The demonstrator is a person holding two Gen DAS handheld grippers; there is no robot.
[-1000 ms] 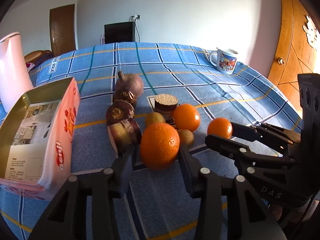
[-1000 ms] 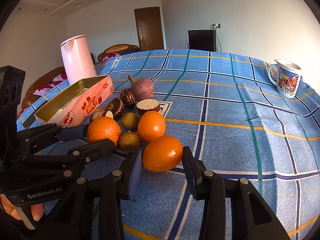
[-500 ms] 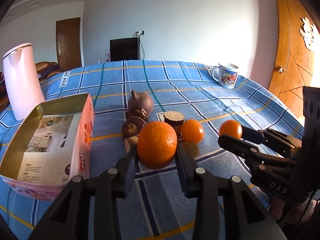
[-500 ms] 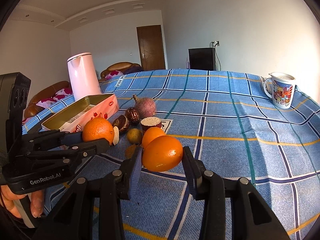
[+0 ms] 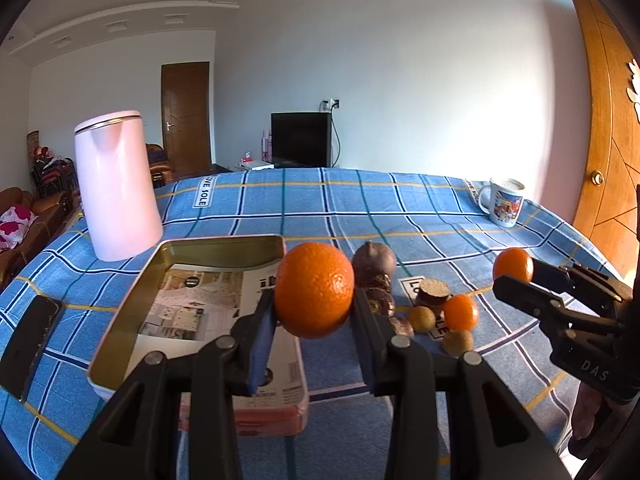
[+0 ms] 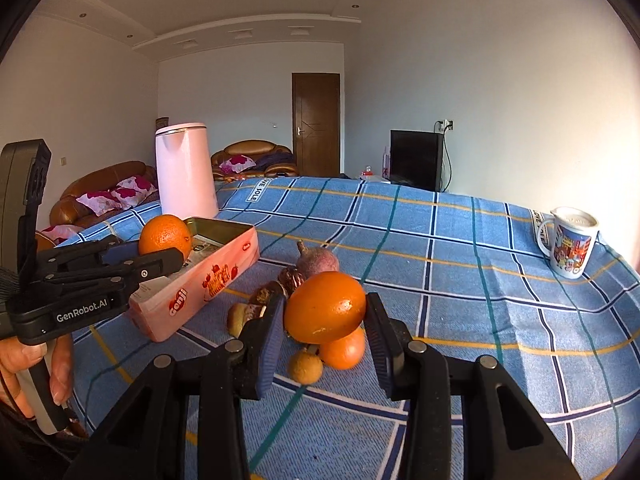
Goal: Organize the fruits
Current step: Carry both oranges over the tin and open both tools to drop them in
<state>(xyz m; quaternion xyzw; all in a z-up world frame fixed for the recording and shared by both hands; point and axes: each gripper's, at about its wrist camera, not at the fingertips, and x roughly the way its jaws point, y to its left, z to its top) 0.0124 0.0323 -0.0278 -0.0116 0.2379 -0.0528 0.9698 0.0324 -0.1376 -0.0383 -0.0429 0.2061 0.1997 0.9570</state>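
My left gripper [image 5: 314,308] is shut on a large orange [image 5: 314,290] and holds it in the air above the near right corner of an open pink tin box [image 5: 132,320]. My right gripper [image 6: 326,322] is shut on a smaller orange [image 6: 325,307], lifted above the fruit pile. On the blue checked cloth lie a third orange [image 6: 344,350], small yellow-brown fruits [image 6: 305,367], dark passion fruits [image 5: 378,300] and a purple round fruit [image 6: 318,261]. The left gripper with its orange also shows in the right wrist view [image 6: 165,236].
A pink kettle [image 5: 116,184] stands behind the box. A dark phone [image 5: 30,334] lies left of the box. A printed mug [image 6: 570,246] stands at the table's far right. A wooden door [image 5: 612,160] is on the right.
Both grippers have lifted their oranges off the table. The left one has moved left, from the fruit pile to above the tin box's corner.
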